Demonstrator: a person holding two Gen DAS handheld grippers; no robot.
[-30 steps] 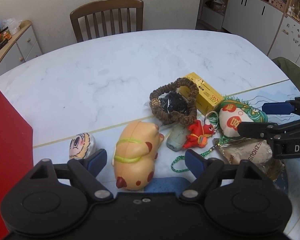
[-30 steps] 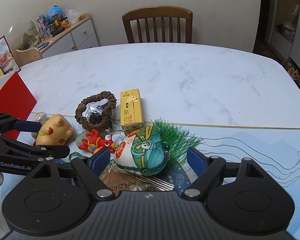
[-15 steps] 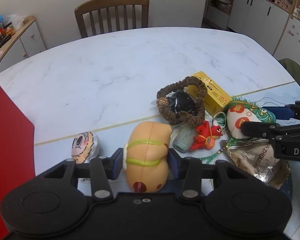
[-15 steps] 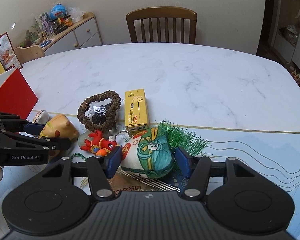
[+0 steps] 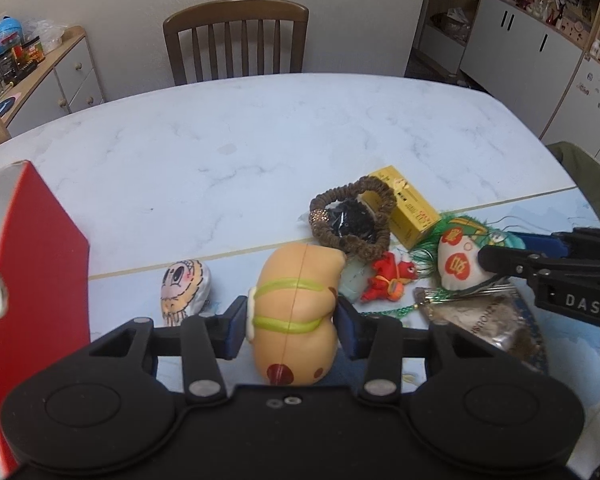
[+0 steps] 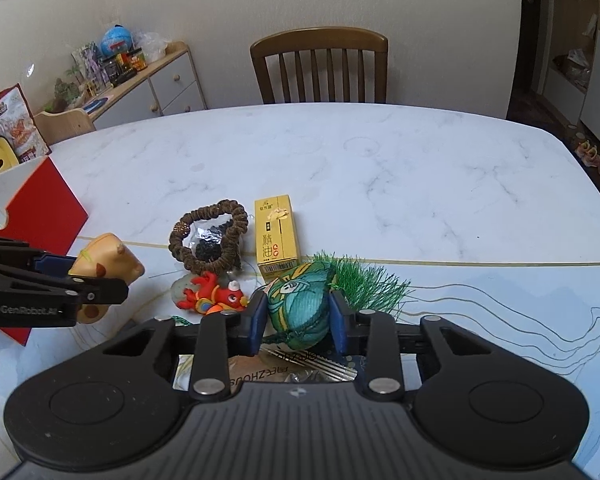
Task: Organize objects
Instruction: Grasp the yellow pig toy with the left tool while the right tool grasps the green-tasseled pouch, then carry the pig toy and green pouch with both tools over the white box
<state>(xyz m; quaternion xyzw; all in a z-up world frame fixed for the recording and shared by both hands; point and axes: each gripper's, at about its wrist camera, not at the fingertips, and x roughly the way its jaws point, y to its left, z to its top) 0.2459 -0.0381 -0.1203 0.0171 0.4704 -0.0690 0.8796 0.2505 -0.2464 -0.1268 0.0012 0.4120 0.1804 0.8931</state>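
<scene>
White marble table (image 6: pixel 380 168), wooden chair (image 6: pixel 320 68) at its far edge. Landmark: yellow box (image 6: pixel 277 236), lying flat near mid-table.

Left gripper (image 5: pixel 292 326): blue pads pressed on both flanks of the orange pig toy (image 5: pixel 296 308), clamped. Pig sits left of the box and nearer the camera; whether it is off the table, cannot tell.

Right gripper (image 6: pixel 298 326): pads squeezed on the teal pouch (image 6: pixel 300 304) just in front of the box, its green tassel (image 6: pixel 364 280) fanned out rightward.

Brown scrunchie (image 6: pixel 210 236) touching the box's left side. Red dragon charm (image 6: pixel 214 296) front-left of the box. Red carton (image 5: pixel 40 256) well left.
</scene>
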